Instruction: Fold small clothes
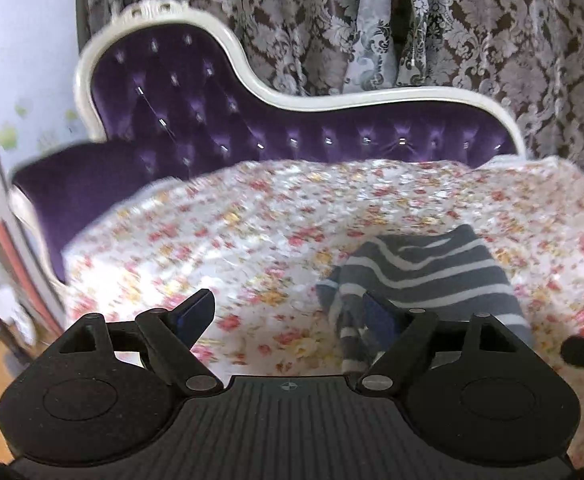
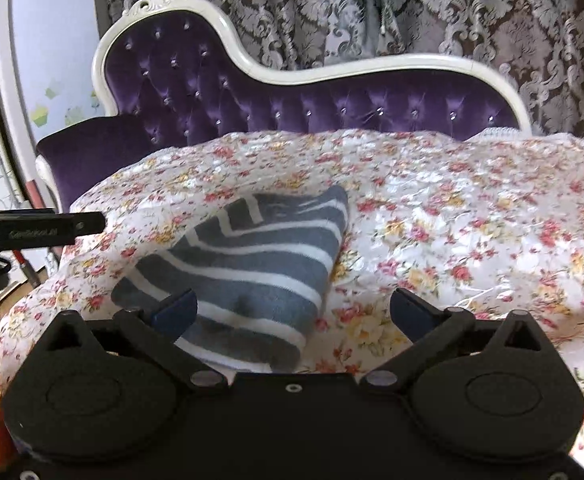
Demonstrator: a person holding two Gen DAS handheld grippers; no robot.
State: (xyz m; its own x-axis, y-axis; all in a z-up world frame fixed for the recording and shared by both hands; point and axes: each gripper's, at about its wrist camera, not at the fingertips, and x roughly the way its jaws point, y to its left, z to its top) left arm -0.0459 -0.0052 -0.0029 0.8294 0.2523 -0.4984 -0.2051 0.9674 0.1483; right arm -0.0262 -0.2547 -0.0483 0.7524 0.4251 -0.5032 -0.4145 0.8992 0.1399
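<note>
While the grey-and-white striped garment (image 2: 248,276) lies already folded on the floral quilt (image 2: 471,216), both the left gripper (image 1: 288,312) and right gripper (image 2: 292,312) hang spread, grasping nothing; the fold looks finished, so next likely comes setting it aside.

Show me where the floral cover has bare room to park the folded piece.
Bare: the floral cover right of the striped garment, out to its right edge; also the strip between garment and purple sofa back. Crowded: near-left, where both open tongs, left and right, flank the garment.
</note>
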